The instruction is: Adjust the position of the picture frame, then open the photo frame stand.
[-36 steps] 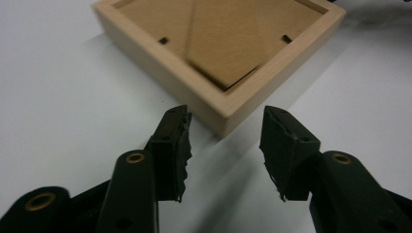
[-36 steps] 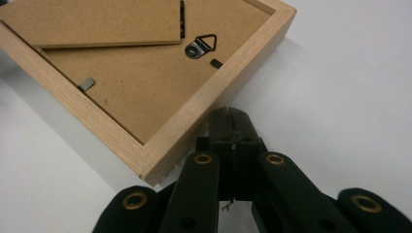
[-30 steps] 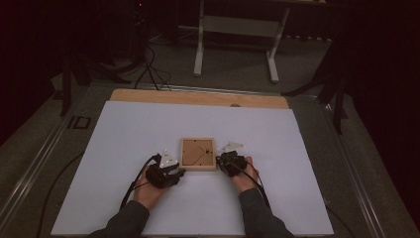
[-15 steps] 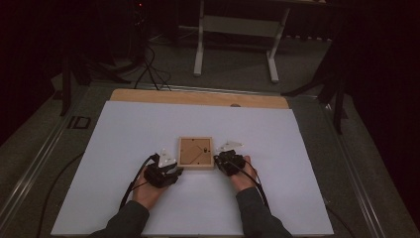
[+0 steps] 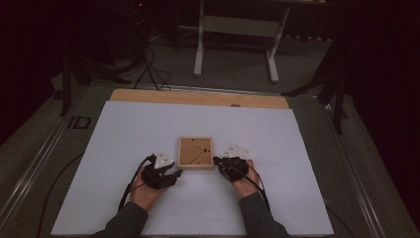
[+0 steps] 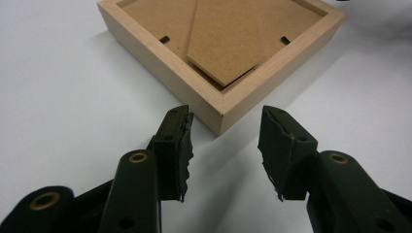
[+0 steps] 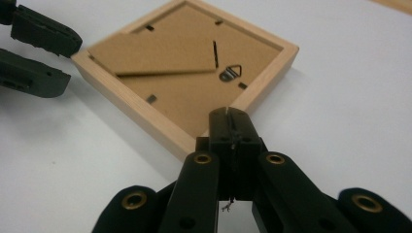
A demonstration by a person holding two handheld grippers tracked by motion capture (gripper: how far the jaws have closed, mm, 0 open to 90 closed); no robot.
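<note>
A small light-wood picture frame [image 5: 195,152] lies back up on the white sheet, showing its brown backing board, prop flap and metal hanger [image 7: 229,73]. My left gripper [image 5: 174,174] sits at the frame's near left corner. In the left gripper view the frame [image 6: 228,43] has its corner just reaching between the left gripper's [image 6: 223,145] pads, untouched; those jaws have just been opening. My right gripper [image 5: 218,161] is at the frame's near right corner. In the right gripper view the right gripper [image 7: 231,119] is shut, its tips over the frame's [image 7: 160,92] near rim.
The white sheet [image 5: 124,129] covers most of the table, and a wooden strip [image 5: 198,96] shows along its far edge. A metal stand [image 5: 237,25] and cables [image 5: 148,64] lie on the floor beyond. Both forearms come in from the bottom edge.
The left gripper's jaws have spread apart and no longer press the frame's corner. The right hand has shifted slightly beside the frame. The frame stays in place.
</note>
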